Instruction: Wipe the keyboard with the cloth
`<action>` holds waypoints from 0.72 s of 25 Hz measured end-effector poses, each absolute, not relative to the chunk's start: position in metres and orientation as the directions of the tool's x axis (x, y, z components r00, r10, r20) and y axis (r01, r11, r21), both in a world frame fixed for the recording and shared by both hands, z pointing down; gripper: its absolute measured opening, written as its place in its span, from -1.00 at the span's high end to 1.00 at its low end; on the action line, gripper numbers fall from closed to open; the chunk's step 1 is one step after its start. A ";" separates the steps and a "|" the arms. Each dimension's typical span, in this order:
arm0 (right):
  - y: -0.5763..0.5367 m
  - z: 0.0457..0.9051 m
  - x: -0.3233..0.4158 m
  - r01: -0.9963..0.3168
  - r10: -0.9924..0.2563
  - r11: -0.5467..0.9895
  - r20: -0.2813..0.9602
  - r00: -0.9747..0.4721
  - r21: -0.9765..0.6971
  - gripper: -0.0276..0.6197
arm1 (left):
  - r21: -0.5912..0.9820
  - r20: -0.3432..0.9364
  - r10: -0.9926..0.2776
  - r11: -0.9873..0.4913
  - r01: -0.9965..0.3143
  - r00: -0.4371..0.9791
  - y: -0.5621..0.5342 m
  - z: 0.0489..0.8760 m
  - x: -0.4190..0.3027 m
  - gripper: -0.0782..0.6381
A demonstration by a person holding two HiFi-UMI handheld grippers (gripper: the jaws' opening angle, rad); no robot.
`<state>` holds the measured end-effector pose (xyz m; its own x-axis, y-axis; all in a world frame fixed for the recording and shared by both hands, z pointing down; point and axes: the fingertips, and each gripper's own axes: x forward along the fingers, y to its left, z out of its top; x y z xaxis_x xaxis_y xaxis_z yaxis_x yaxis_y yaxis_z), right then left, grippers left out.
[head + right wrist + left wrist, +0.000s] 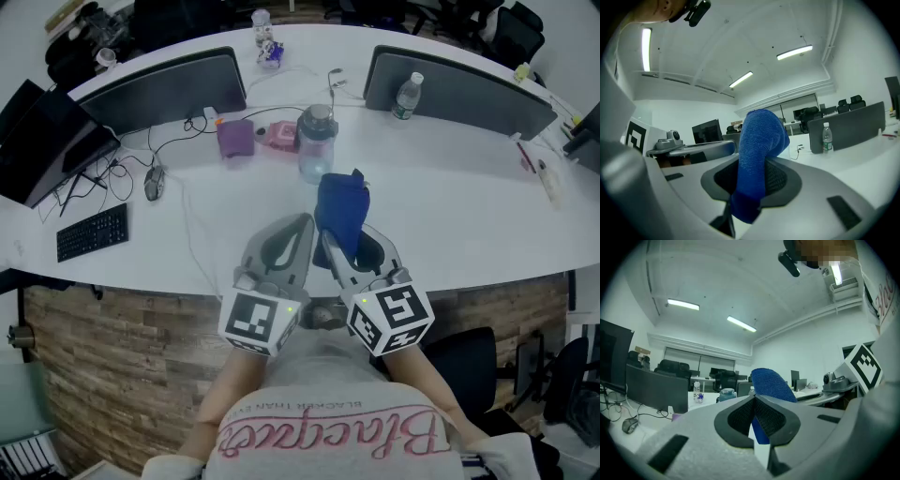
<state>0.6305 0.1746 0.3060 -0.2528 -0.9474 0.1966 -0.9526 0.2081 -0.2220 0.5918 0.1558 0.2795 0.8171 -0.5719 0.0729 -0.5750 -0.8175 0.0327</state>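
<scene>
Right tool (349,236) pinches blue cloth (342,206); left tool (302,223) pressed together, empty. Keyboard (92,232) far left by desk (459,197) edge.

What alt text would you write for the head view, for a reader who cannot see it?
Seen from above, the right claw grips a blue cloth over a white desk, with the left claw shut and empty beside it. A black keyboard lies off to the left, untouched.
</scene>
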 end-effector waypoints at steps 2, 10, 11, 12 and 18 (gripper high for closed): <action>0.173 0.308 0.632 -0.952 -0.946 0.212 0.197 -0.256 -0.220 0.60 | 0.033 0.075 -0.572 -0.817 -0.575 0.817 0.155 0.282 0.595 0.77; 0.171 0.311 0.640 -0.948 -0.942 0.224 0.200 -0.270 -0.226 0.60 | 0.028 0.075 -0.574 -0.816 -0.577 0.816 0.155 0.282 0.605 0.77; 0.171 0.311 0.640 -0.947 -0.941 0.227 0.198 -0.274 -0.229 0.60 | 0.031 0.074 -0.576 -0.814 -0.580 0.814 0.155 0.282 0.607 0.77; 0.171 0.311 0.641 -0.944 -0.941 0.233 0.191 -0.279 -0.234 0.60 | 0.033 0.074 -0.580 -0.812 -0.583 0.812 0.154 0.283 0.608 0.76; 0.167 0.303 0.640 -0.922 -0.932 0.289 0.145 -0.332 -0.259 0.60 | 0.048 0.082 -0.633 -0.769 -0.638 0.769 0.147 0.285 0.604 0.77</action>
<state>0.6403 0.1671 0.3034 -0.3325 -0.9319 0.1449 -0.9218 0.2886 -0.2590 0.6040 0.1466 0.2846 0.7694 -0.6334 0.0820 -0.6379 -0.7687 0.0476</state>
